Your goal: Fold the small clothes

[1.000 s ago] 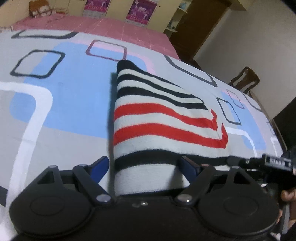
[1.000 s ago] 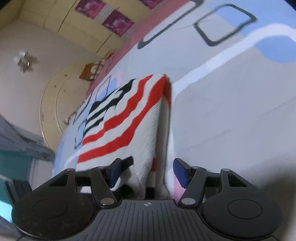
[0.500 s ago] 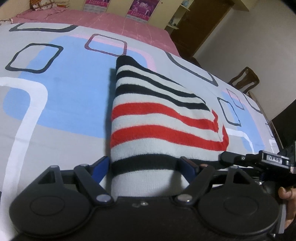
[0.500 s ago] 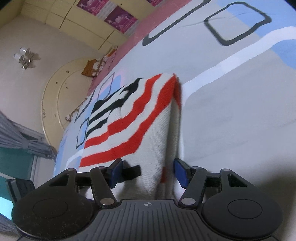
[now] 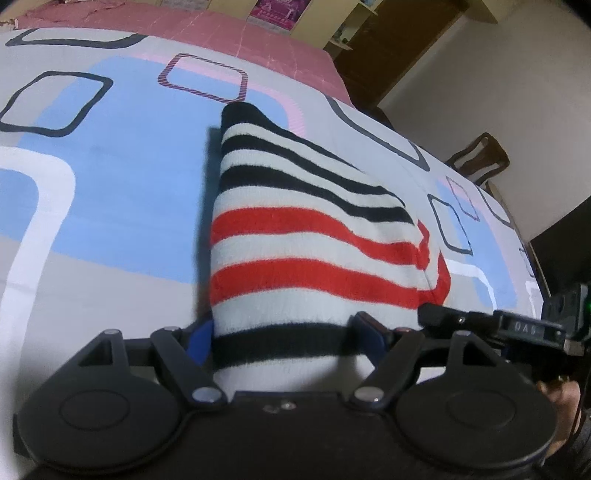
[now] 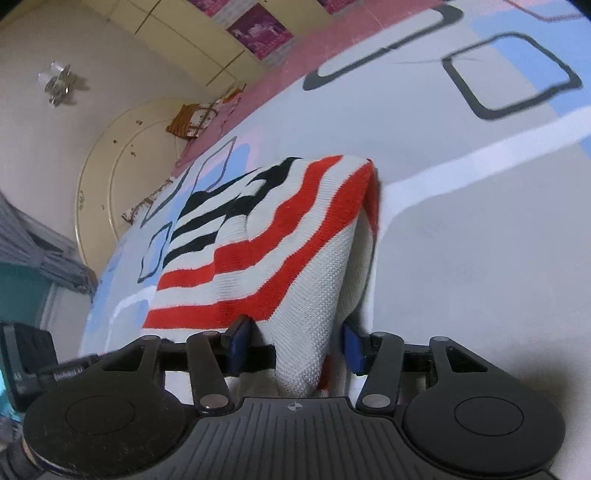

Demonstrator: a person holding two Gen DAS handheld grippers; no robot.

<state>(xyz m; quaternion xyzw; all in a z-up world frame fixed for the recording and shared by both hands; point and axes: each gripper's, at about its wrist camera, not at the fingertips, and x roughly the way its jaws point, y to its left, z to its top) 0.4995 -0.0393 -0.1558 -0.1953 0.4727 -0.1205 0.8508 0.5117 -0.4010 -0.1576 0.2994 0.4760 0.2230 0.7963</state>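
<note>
A folded knit sweater with white, red and black stripes lies on the bed sheet, its near end humped up. In the left wrist view my left gripper straddles that near end. Its jaws are closing, and both blue pads touch the sides of the fold. In the right wrist view the sweater bunches between the jaws of my right gripper. Those jaws are closing too, with a thin gap still showing beside the left pad. The right gripper's finger shows at the left view's right edge.
The sheet is grey with blue, white and pink blocks and spreads wide on every side of the sweater. A pink cover lies at the far end. A wooden chair stands past the bed's right edge. A person's hand shows low right.
Both pairs of jaws have narrowed around the sweater's near end, the right pair more. The left view has tipped slightly lower and the right view has rolled a little.
</note>
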